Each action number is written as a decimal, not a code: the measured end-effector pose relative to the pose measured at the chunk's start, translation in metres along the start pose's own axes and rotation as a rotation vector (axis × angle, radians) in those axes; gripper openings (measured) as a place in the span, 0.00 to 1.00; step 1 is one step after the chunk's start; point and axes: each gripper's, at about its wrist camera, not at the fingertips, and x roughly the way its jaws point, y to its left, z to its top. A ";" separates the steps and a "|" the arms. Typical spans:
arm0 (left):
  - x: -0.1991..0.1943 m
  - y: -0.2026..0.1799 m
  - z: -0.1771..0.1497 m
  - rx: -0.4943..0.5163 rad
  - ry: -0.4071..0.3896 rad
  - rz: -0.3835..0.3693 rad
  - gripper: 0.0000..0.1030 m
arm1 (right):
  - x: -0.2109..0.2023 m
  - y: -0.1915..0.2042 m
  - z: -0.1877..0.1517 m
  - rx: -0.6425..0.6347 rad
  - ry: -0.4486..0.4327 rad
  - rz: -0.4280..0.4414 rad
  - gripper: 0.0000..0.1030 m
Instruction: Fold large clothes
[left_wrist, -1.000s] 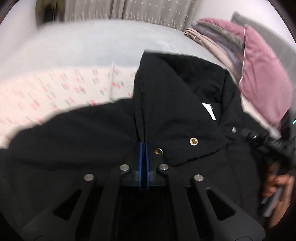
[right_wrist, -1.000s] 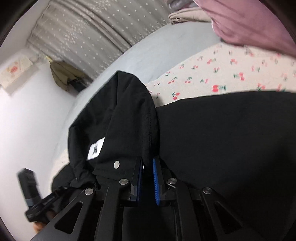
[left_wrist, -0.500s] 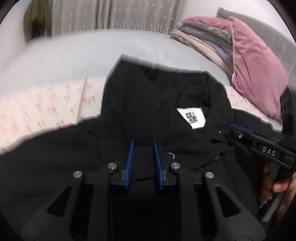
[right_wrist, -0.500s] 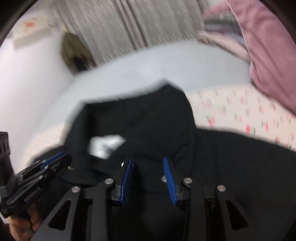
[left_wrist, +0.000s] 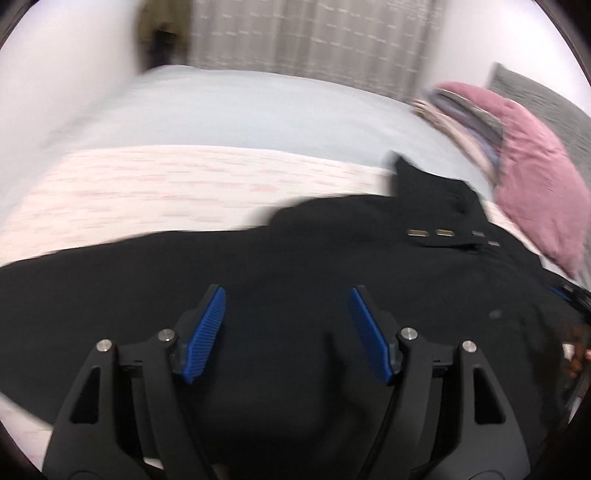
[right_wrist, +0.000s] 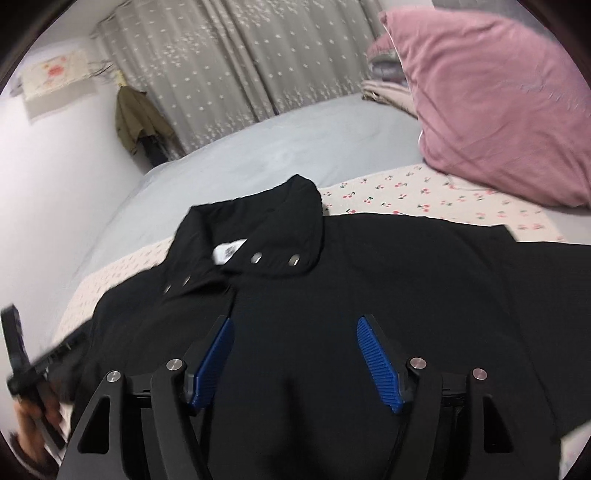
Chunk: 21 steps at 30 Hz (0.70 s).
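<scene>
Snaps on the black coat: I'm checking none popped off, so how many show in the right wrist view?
4. Two sit side by side on the collar flap; two more, blurred, run down the front edge below the white label. Folds may hide others.

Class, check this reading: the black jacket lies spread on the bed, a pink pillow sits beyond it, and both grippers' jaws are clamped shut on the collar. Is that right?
Not quite. The black jacket does lie spread on the bed, with the pink pillow beyond. But the jaws of the left gripper and right gripper have just been opening and stand apart, with nothing pinched, as each wrist view shows.
</scene>
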 end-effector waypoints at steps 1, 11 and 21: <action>-0.015 0.032 0.000 -0.025 -0.015 0.053 0.70 | -0.009 0.005 -0.004 -0.020 -0.003 -0.007 0.70; -0.044 0.286 -0.025 -0.287 0.006 0.461 0.71 | -0.019 0.043 -0.053 -0.127 -0.024 -0.004 0.71; -0.012 0.337 -0.035 -0.441 0.002 0.288 0.09 | 0.014 0.041 -0.085 -0.105 0.068 -0.052 0.71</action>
